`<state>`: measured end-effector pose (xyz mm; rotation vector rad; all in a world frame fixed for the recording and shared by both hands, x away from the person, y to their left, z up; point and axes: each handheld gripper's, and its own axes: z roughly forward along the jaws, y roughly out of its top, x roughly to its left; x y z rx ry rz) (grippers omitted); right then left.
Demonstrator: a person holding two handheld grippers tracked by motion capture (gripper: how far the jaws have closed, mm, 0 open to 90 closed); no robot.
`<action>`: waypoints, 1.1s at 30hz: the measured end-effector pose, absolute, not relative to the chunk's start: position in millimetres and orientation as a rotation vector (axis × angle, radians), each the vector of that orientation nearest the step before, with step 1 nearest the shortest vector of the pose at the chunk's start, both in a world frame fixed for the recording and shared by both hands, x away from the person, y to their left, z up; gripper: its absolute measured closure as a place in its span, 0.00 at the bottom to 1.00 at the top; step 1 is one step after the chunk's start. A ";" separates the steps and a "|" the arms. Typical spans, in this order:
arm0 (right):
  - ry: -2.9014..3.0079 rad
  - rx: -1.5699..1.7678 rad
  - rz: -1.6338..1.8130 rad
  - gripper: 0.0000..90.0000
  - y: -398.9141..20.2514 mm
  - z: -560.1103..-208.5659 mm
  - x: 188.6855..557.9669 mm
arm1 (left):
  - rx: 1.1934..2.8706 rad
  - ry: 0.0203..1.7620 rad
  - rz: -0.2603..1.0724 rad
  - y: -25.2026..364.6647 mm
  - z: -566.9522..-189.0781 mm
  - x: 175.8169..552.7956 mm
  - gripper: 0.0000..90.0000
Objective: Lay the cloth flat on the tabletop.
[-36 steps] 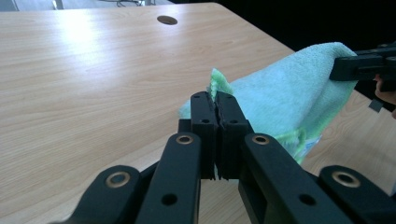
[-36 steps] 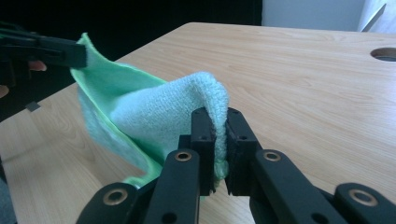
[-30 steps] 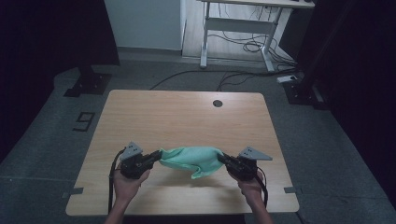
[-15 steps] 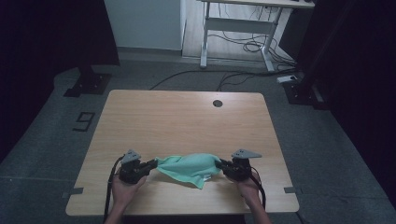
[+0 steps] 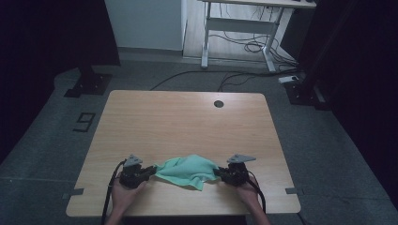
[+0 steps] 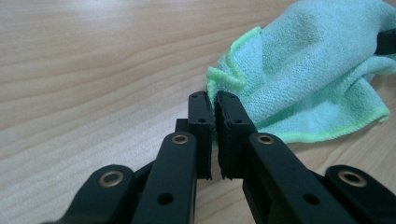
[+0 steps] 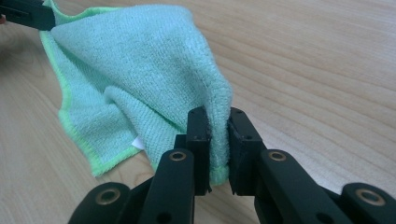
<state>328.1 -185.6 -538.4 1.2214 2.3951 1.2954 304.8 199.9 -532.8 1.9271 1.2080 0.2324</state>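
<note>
A mint-green cloth [image 5: 187,169] lies bunched on the wooden table [image 5: 187,122] near its front edge, stretched loosely between my two grippers. My left gripper [image 5: 151,171] is shut on the cloth's left corner; in the left gripper view the green hem [image 6: 224,79] is pinched at the tips of the gripper [image 6: 212,100]. My right gripper [image 5: 218,173] is shut on a thick fold at the right end, seen squeezed in the gripper [image 7: 217,116] in the right gripper view. The cloth [image 7: 140,70] sags onto the tabletop, with a small white label under its folded edge.
A dark round hole [image 5: 218,103] sits near the table's far edge. Beyond the table stand a white desk frame [image 5: 234,42] with cables on the floor and a black stand base [image 5: 89,84] at the left. Bare wood stretches ahead of the cloth.
Both grippers have come down and toward the front edge with the cloth between them. The cloth, which hung above the table, now rests on the wood.
</note>
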 end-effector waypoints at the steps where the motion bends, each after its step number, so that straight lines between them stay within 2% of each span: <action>1: 2.399 1.219 1.296 0.90 -185.6 -538.1 327.8 | 1.932 1.210 0.233 199.7 -533.3 304.1 0.94; 4: 2.409 1.214 1.287 0.87 -185.7 -537.5 327.4 | 1.916 1.216 0.243 200.1 -532.9 303.8 0.88; 8: 2.380 1.205 1.290 0.72 -188.6 -534.0 327.0 | 1.864 1.186 0.270 202.7 -518.1 301.6 0.71; 11: 2.333 1.200 1.339 0.66 -194.5 -525.3 326.1 | 1.837 1.161 0.323 201.4 -503.2 300.2 0.68; 18: 2.267 1.173 1.395 0.63 -198.3 -511.2 325.3 | 1.890 1.122 0.353 176.9 -491.9 325.5 0.65; 24: 2.244 1.144 1.423 0.61 -190.5 -508.1 327.4 | 1.989 1.115 0.269 150.8 -503.8 360.1 0.63; 33: 2.219 1.102 1.519 0.59 -185.1 -499.3 312.4 | 2.080 1.104 0.206 125.3 -526.1 368.5 0.63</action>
